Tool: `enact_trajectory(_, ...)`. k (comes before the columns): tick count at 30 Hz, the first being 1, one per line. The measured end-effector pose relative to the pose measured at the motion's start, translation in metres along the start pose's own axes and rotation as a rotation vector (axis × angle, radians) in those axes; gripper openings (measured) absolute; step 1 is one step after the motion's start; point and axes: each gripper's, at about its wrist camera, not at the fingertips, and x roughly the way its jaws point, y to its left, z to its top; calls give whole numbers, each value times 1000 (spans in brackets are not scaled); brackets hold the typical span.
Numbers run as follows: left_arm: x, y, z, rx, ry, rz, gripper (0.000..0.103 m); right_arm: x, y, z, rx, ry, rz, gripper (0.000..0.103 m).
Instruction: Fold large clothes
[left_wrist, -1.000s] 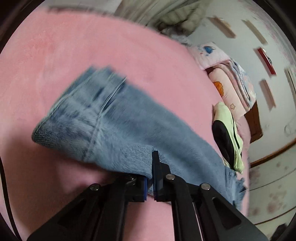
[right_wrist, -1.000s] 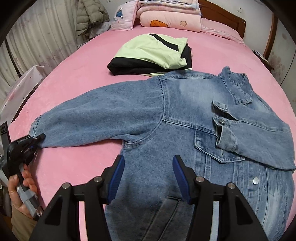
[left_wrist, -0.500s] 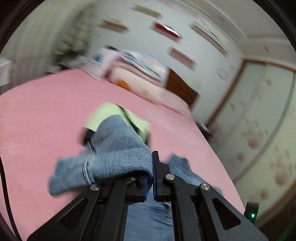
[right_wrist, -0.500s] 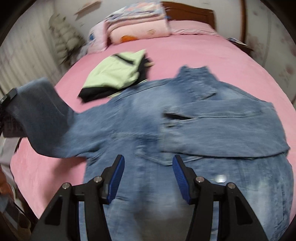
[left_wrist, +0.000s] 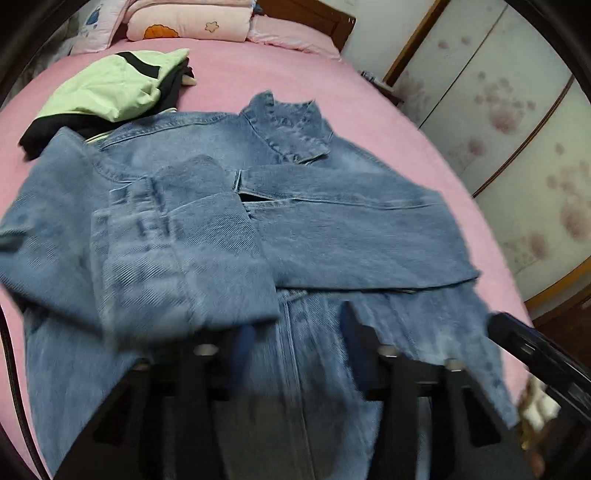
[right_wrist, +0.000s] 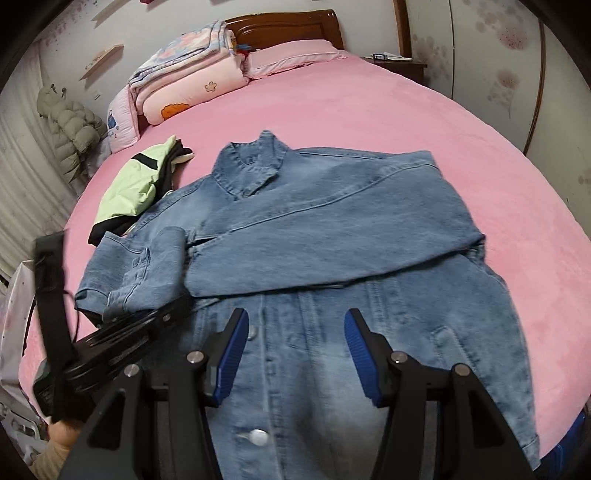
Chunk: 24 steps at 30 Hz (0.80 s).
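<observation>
While the denim jacket (right_wrist: 332, 258) lies front-up at the middle of the pink bed (right_wrist: 406, 122), bare sheet runs wide from twelve through four o'clock of it, reaching the wardrobe doors (left_wrist: 517, 122). Both of its two sleeves are folded across the chest, one cuff (left_wrist: 173, 251) at nine o'clock. One folded green-and-black garment (right_wrist: 136, 184) touches the jacket's shoulder at ten o'clock, crowding that edge. One stack of bedding (right_wrist: 184, 85) sits by the headboard (right_wrist: 280, 26). Over the hem, the left gripper (left_wrist: 295, 350) has its jaws opening with nothing between them; the right gripper (right_wrist: 295, 347) stands parted and empty.
</observation>
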Motion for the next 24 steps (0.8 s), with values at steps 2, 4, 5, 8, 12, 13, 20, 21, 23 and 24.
enact_trajectory(2, -27, 11, -5, -24, -31, -17, 62, -1, 2, 2, -10, 0, 22, 54)
enact_trajectory(4, -59, 33, -17, -58, -86, -6, 62, -1, 12, 6, -34, -3, 54, 54)
enact_trajectory(5, -73, 43, -21, -75, -110, 12, 63, 0, 21, 8, -53, -5, 73, 54)
enact_trajectory(8, -101, 83, -28, -153, -184, 116, 65, 6, 53, 13, -133, 0, 121, 55)
enact_trajectory(12, -103, 140, -37, -273, -146, 261, 65, 24, 107, 14, -287, 37, 169, 58)
enact_trajectory(13, -101, 153, -40, -312, -136, 256, 65, 29, 123, 12, -339, 46, 173, 58)
enact_trajectory(20, -84, 181, -37, -369, -120, 187, 66, 54, 187, -12, -671, 40, 73, 58)
enact_trajectory(21, -70, 177, -27, -359, -112, 181, 66, 57, 191, -16, -713, 45, 53, 58)
enact_trajectory(23, -61, 175, -21, -340, -109, 175, 66, 63, 193, -21, -764, 44, 21, 58)
enact_trajectory(24, -54, 174, -16, -334, -109, 174, 65, 67, 195, -24, -792, 43, -1, 58)
